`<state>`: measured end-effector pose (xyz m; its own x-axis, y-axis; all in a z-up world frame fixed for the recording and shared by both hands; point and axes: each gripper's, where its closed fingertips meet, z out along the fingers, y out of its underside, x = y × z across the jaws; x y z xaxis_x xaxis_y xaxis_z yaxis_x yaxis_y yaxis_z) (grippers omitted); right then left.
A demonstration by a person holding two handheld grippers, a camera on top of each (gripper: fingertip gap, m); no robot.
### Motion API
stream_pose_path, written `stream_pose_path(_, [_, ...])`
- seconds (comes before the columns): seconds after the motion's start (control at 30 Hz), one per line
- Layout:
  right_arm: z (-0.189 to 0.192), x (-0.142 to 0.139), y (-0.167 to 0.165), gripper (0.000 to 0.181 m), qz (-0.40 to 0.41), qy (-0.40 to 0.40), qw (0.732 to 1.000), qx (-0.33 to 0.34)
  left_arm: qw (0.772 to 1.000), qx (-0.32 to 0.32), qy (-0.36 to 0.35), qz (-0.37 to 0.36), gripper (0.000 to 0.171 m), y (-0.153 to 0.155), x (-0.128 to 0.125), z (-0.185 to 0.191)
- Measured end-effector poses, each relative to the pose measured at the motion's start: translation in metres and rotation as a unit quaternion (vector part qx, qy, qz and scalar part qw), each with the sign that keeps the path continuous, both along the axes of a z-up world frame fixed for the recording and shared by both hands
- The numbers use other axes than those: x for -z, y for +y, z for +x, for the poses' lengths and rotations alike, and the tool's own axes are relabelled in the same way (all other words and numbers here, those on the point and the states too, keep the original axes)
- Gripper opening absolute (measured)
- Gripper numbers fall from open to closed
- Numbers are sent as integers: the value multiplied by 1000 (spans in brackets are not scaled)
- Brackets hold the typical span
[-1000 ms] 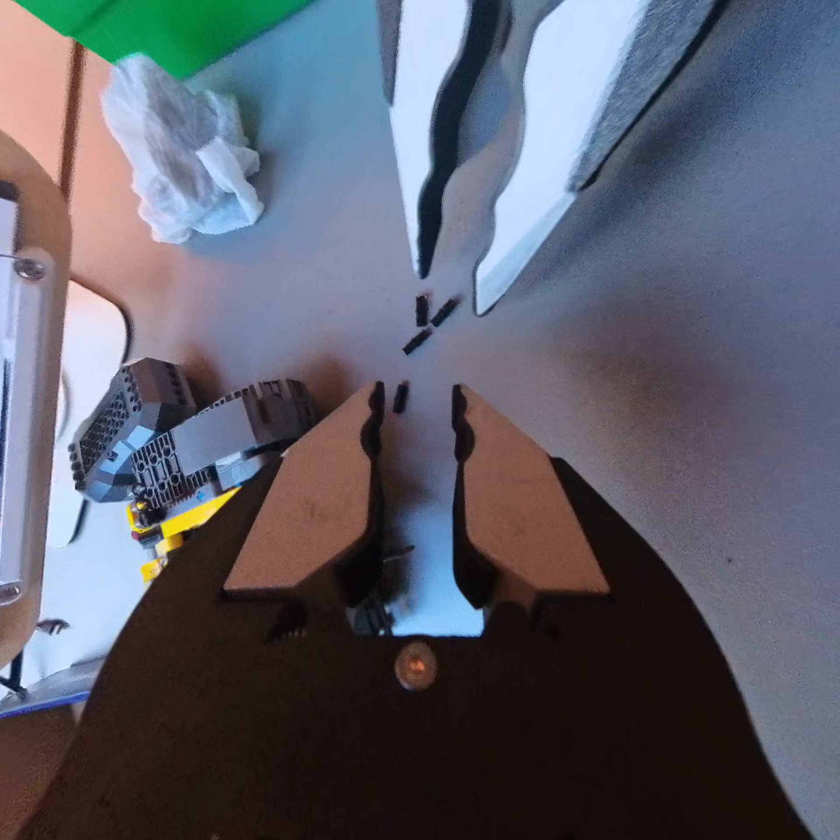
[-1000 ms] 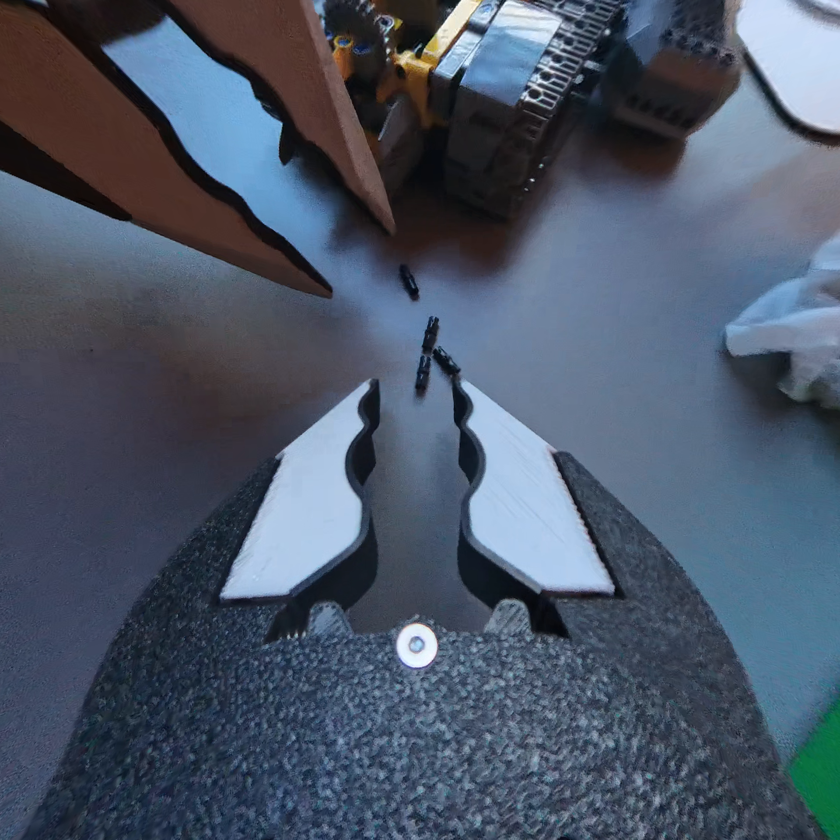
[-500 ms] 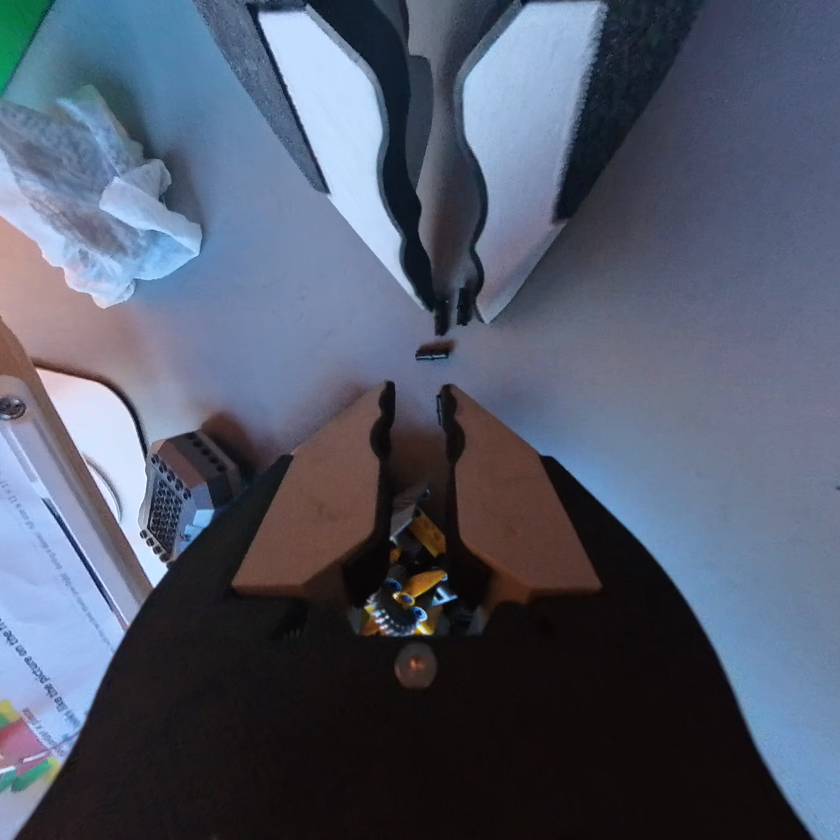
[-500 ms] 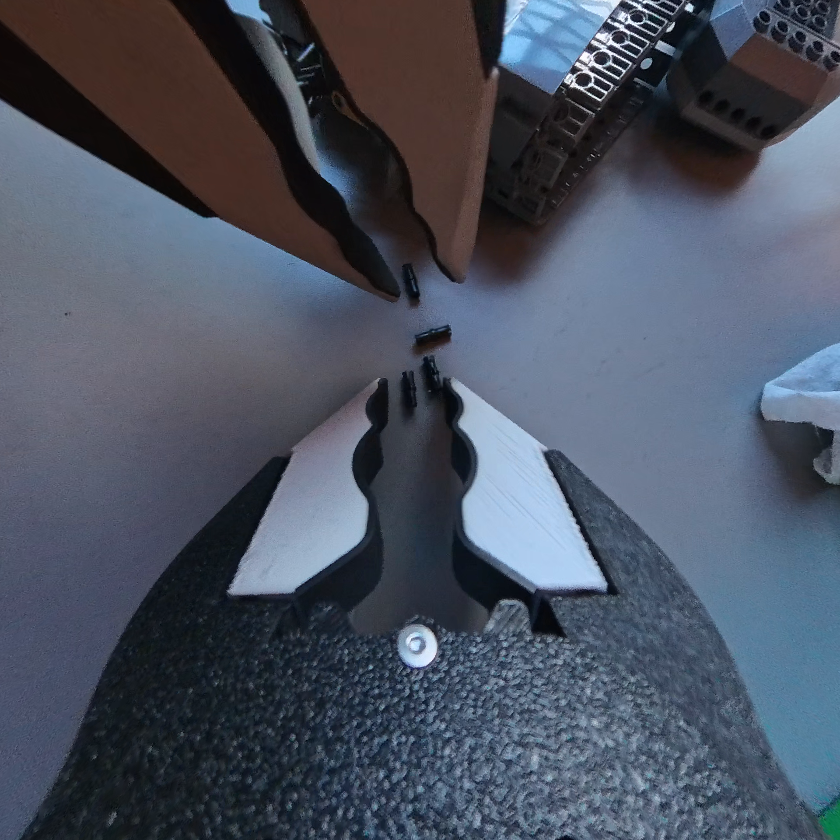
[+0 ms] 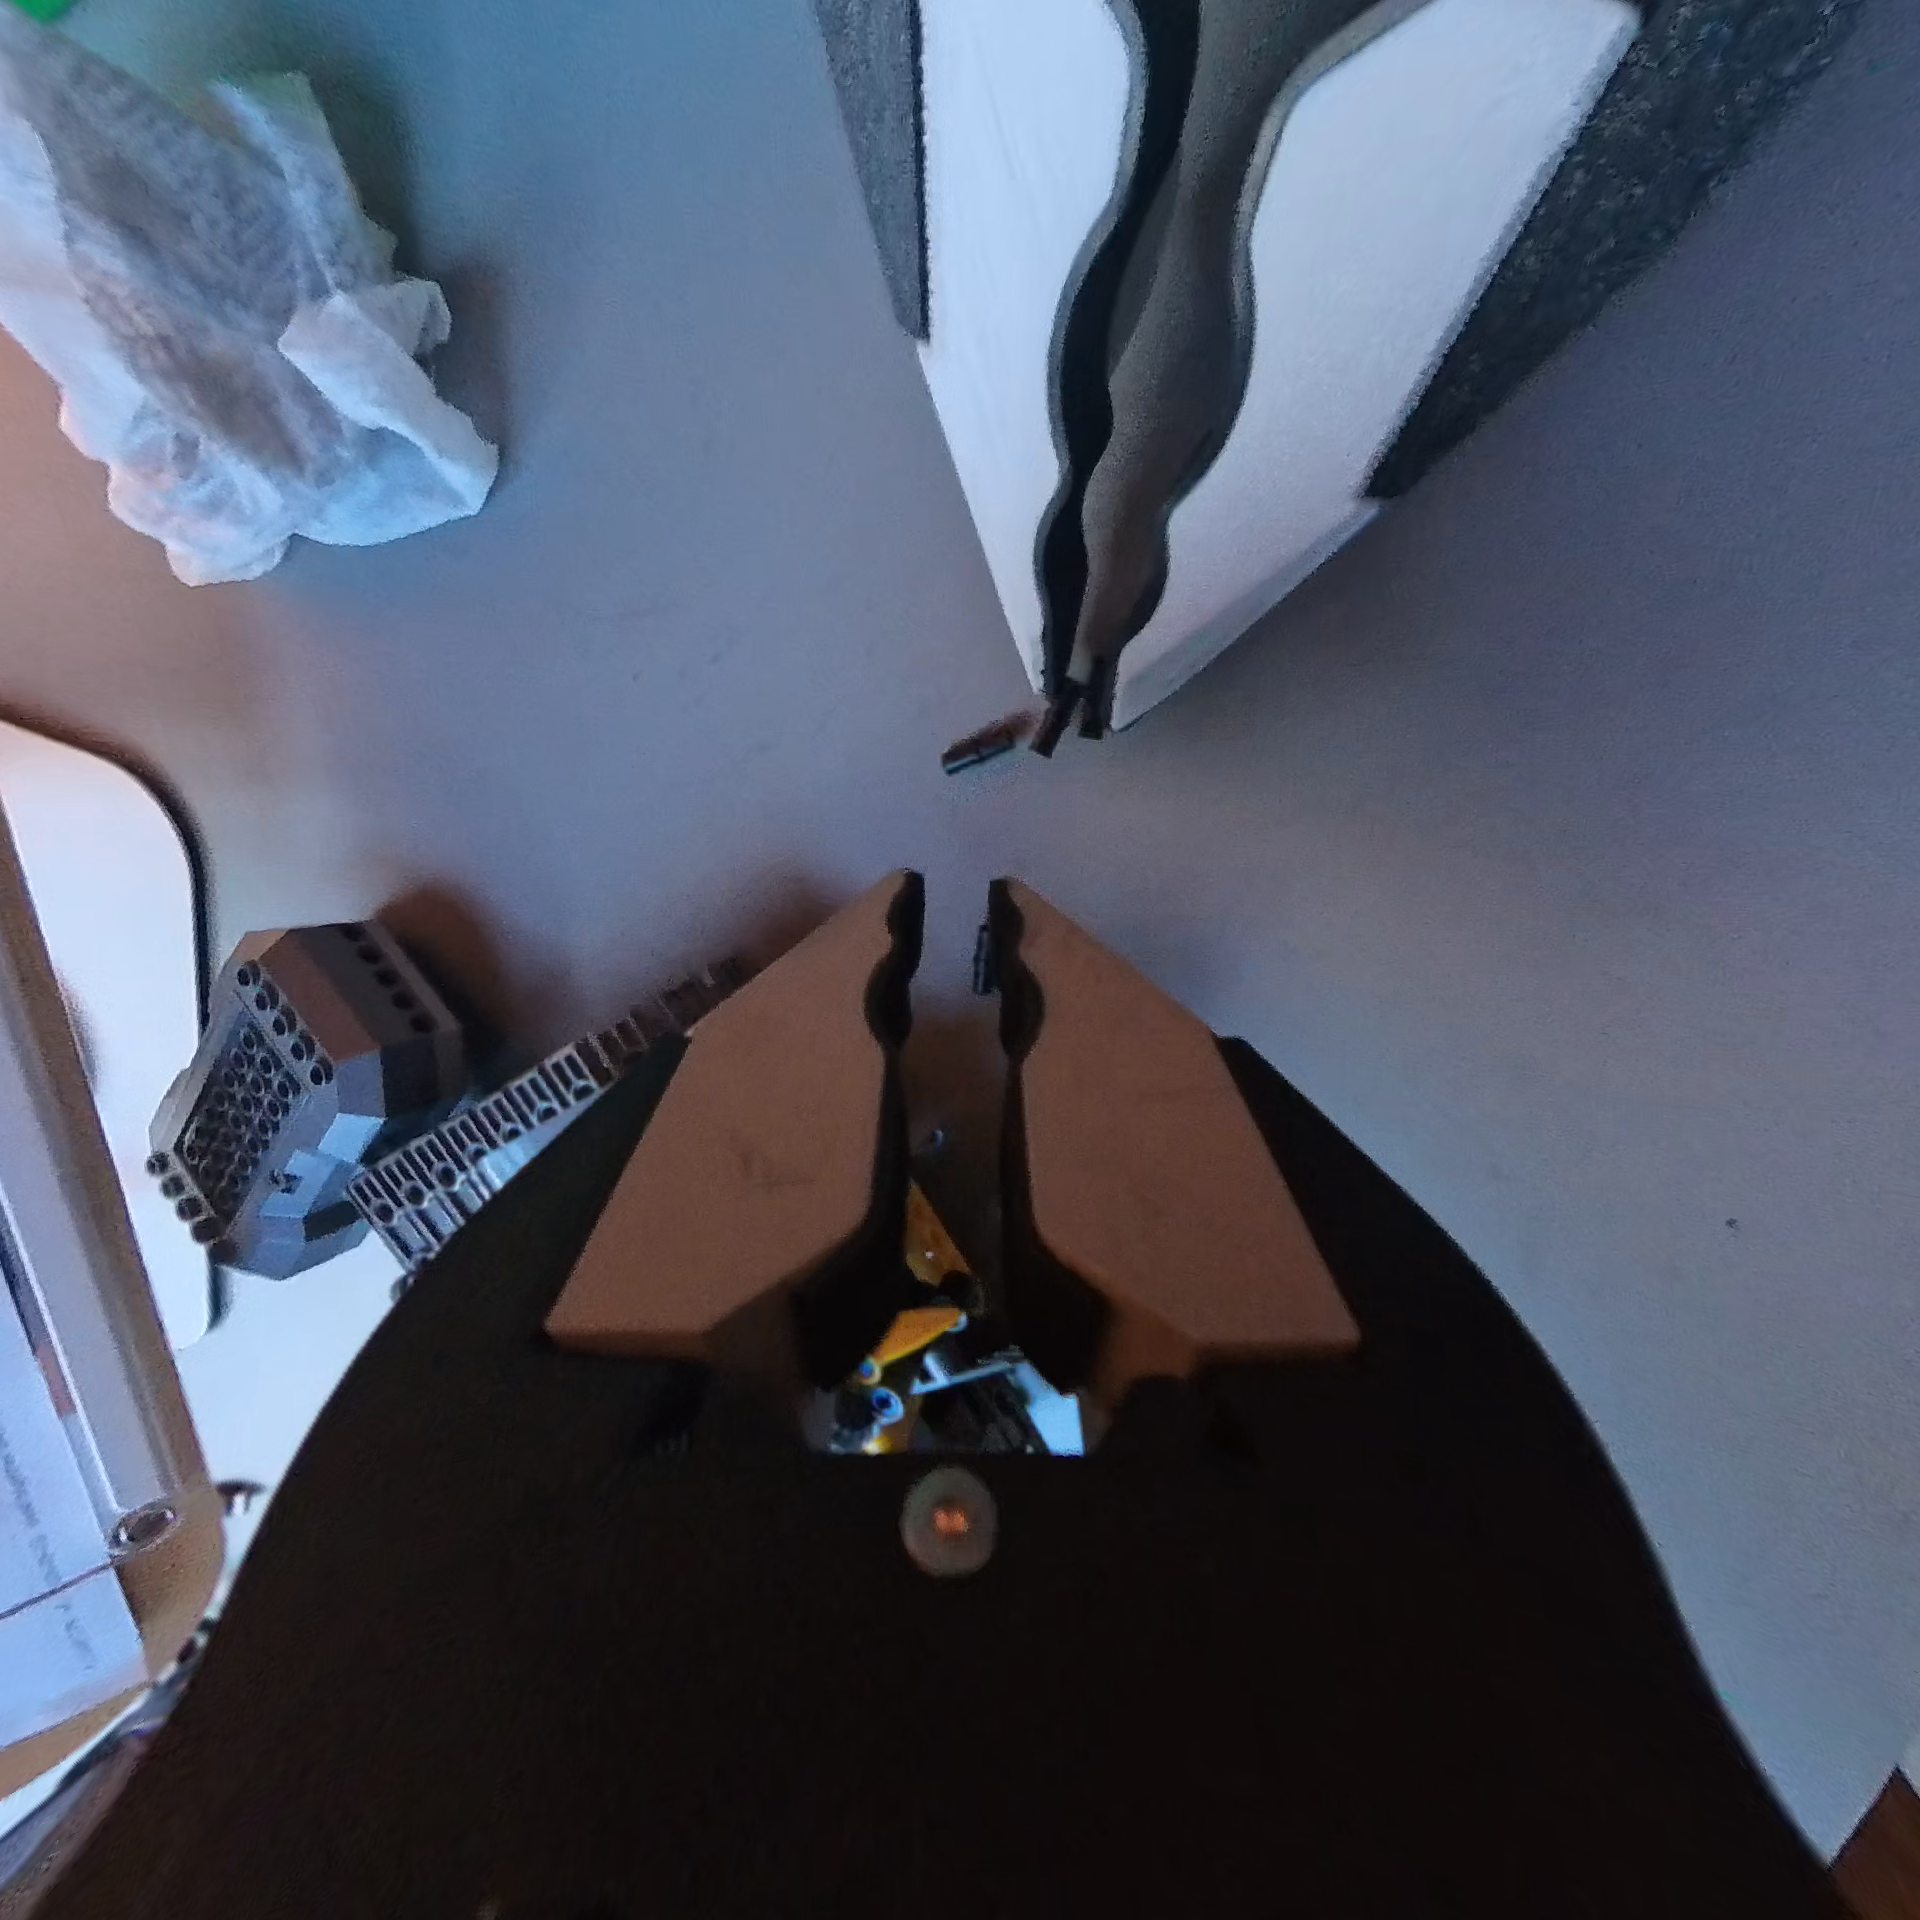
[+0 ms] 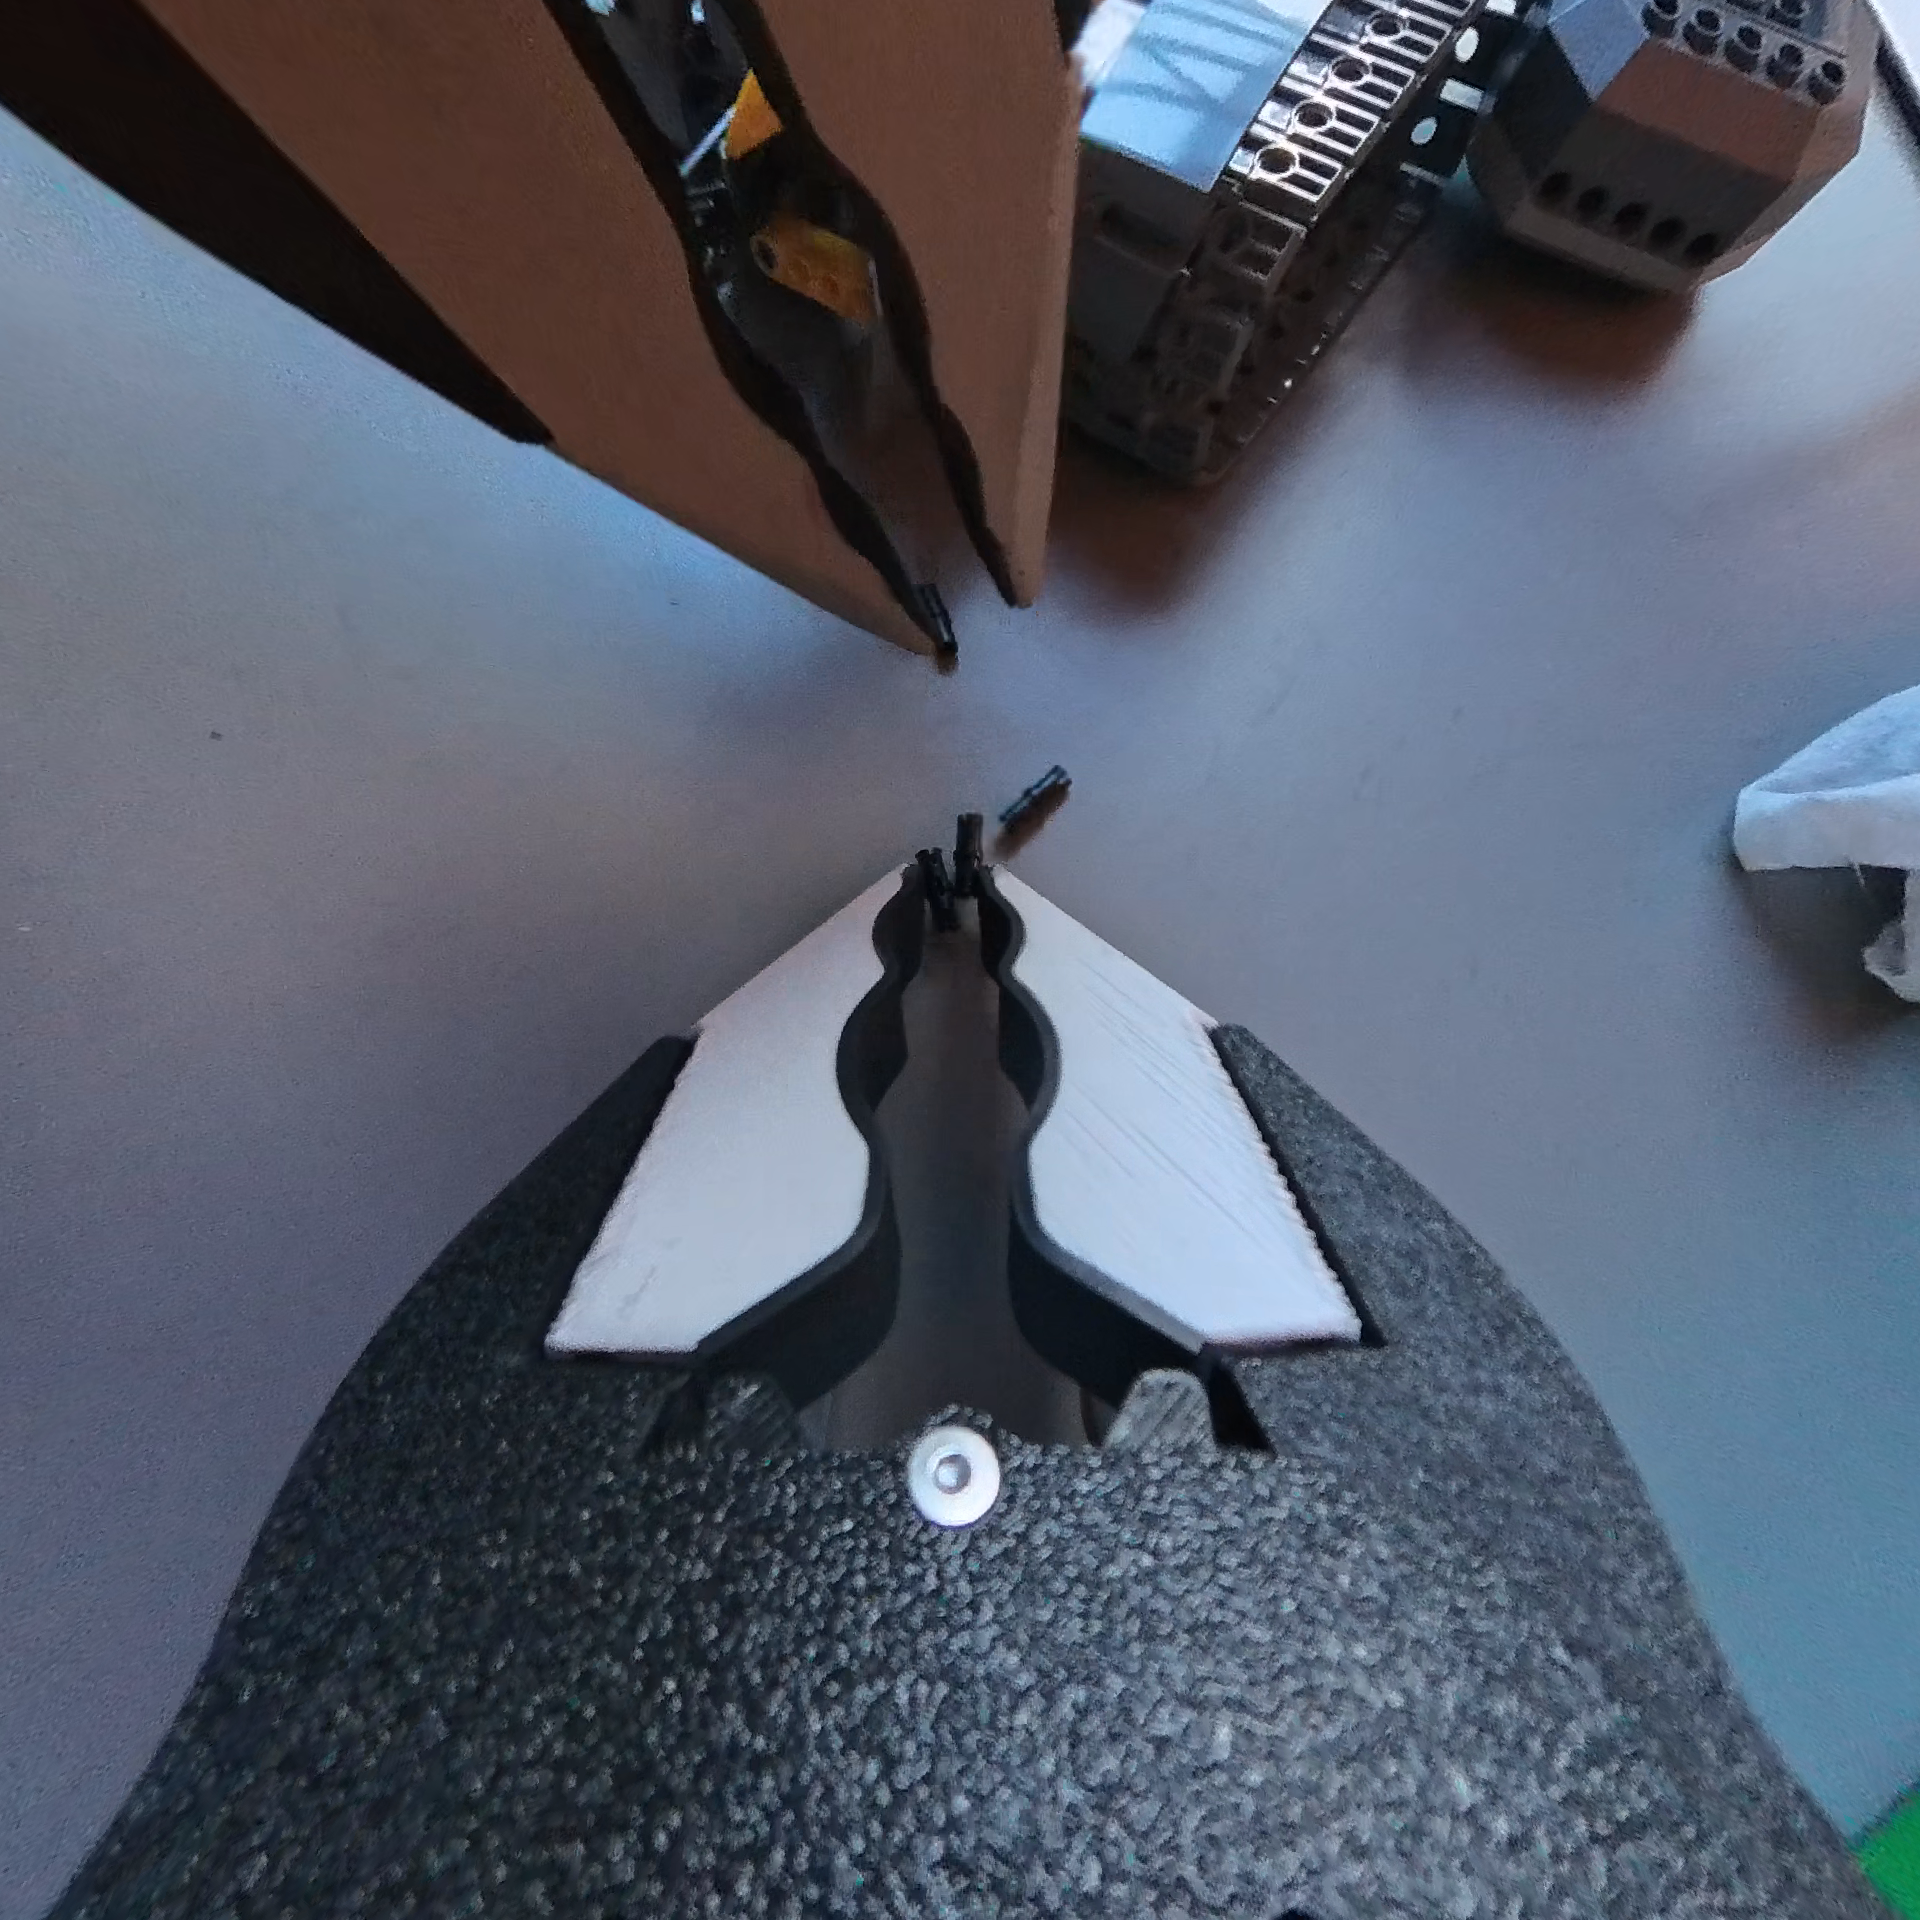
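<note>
Firstly, the left wrist view. The left gripper (image 5: 948, 894), with tan fingers, hangs over the grey table (image 5: 1558, 935), its tips standing a narrow gap apart. One small black pin (image 5: 981, 958) lies against the inner edge of the right-hand tan finger; it does not bridge to the other finger, so whether it is clamped cannot be told. Opposite, the right gripper (image 5: 1075, 707), white-fingered, points toward the camera with two black pins (image 5: 1068, 717) at its tips. A loose pin (image 5: 979, 746) lies on the table just beside them. A crumpled white tissue (image 5: 239, 353) sits at upper left. A grey brick-built model (image 5: 312, 1122) with yellow parts sits at left, partly under the gripper body.

Next, the right wrist view. The right gripper (image 6: 951, 883) has its tips drawn close together, pinching the two black pins (image 6: 951, 883), which stand upright and protrude forward. The loose pin (image 6: 1036, 792) lies on the table (image 6: 364, 779) just beyond, to the right. The left gripper (image 6: 982, 618) shows ahead, the single pin (image 6: 938, 621) at one tip. The model (image 6: 1299, 260) stands behind, the tissue (image 6: 1839, 821) at right.
</note>
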<state>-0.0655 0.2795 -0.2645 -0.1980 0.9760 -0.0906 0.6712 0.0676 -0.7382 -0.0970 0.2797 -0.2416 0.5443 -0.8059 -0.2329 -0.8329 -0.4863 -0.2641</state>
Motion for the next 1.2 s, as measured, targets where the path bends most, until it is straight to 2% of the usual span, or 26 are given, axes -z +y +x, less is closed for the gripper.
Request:
stream_pose_path(0.03, [1, -1, 0, 8, -3, 4, 1000, 2, 1000, -3, -10, 5, 10, -2, -3, 1])
stream_pose_path(0.2, [7, -3, -1, 8, 0, 9, 1000, 7, 997, -16, -51, 51, 10, -19, -25, 10])
stream_pose_path(0.33, [9, -7, 0, 8, 2, 13, 1000, 14, 992, -18, -99, 82, 11, -50, -37, 19])
stream_pose_path(0.4, [11, -19, -1, 8, 7, 27, 999, 20, 988, -21, -126, 87, 11, -70, -39, 22])
stream_pose_path(0.5, [19, -55, 5, 8, 18, 69, 997, 40, 981, -31, -167, 98, 11, -98, -41, 21])
stream_pose_path(0.6, [41, -96, 37, 7, 51, 95, 989, 101, 976, -54, -173, 120, 9, -111, -38, 10])
stream_pose_path(0.63, [53, -110, 57, 2, 71, 99, 984, 132, 976, -60, -173, 120, 10, -114, -34, 8])
stream_pose_path(0.73, [92, -139, 116, 2, 97, 98, 964, 227, 971, -75, -206, 99, 11, -122, -20, 10])
stream_pose_path(0.8, [113, -134, 150, 2, 98, 70, 956, 266, 967, -79, -228, 85, 11, -126, -9, 14])
stream_pose_path(0.87, [136, -106, 184, 2, 105, 7, 943, 315, 966, -86, -234, 75, 10, -128, 1, 15])
stream_pose_path(0.9, [142, -95, 189, 2, 91, -12, 941, 326, 966, -86, -234, 72, 11, -130, 4, 15])
stream_pose_path(0.97, [141, -88, 181, 3, 68, 2, 946, 318, 965, -84, -236, 78, 10, -133, 7, 16])
stream_pose_path(1.03, [144, -88, 184, 1, 89, 17, 938, 333, 964, -85, -243, 72, 10, -137, 11, 16])
stream_pose_path(1.13, [149, -77, 187, 17, 82, -8, 935, 345, 964, -89, -245, 60, 10, -142, 19, 13])
stream_pose_path(1.2, [153, -85, 190, 18, 99, -3, 924, 369, 964, -89, -242, 59, 10, -144, 23, 12])
